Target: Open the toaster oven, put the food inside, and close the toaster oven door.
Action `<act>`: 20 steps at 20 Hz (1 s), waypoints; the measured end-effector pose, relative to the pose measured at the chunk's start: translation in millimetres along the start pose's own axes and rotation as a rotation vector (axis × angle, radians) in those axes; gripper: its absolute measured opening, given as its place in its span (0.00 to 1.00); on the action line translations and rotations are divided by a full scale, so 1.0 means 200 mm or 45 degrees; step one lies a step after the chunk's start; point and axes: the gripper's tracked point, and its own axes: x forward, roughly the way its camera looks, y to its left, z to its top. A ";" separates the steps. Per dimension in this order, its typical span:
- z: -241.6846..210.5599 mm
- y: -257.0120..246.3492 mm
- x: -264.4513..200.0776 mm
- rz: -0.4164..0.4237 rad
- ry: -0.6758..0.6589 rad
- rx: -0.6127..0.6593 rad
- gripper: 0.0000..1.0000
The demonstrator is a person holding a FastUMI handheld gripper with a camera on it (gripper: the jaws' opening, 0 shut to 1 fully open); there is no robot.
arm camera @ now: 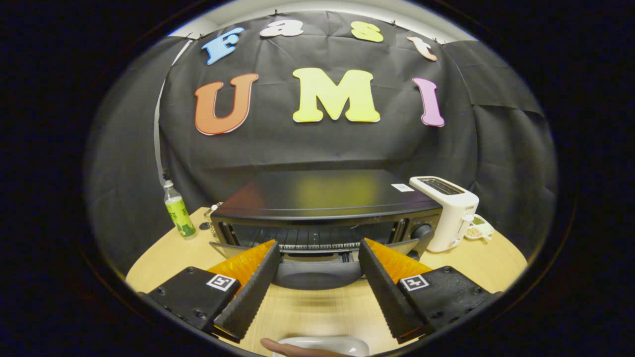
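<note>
Toaster oven (325, 210) door partly behind hand-held gripper (317, 255)

Hand-held gripper (317, 248) spread wide, nothing between its fingers. Both fingers (253, 287) reach forward and level, tips splayed apart, ridged inner pads facing each other across the gap. Square marker tags sit on each finger block. Fingertips stop just short of the toaster oven (325, 213), touching nothing.

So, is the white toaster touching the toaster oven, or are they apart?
Cannot tell. In the gripper view the white toaster stands close beside the toaster oven, overlapping its corner, with no gap or contact plainly visible. The gripper is open.
</note>
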 end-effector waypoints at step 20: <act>-0.39 0.00 -0.01 -0.015 0.370 -0.055 1.00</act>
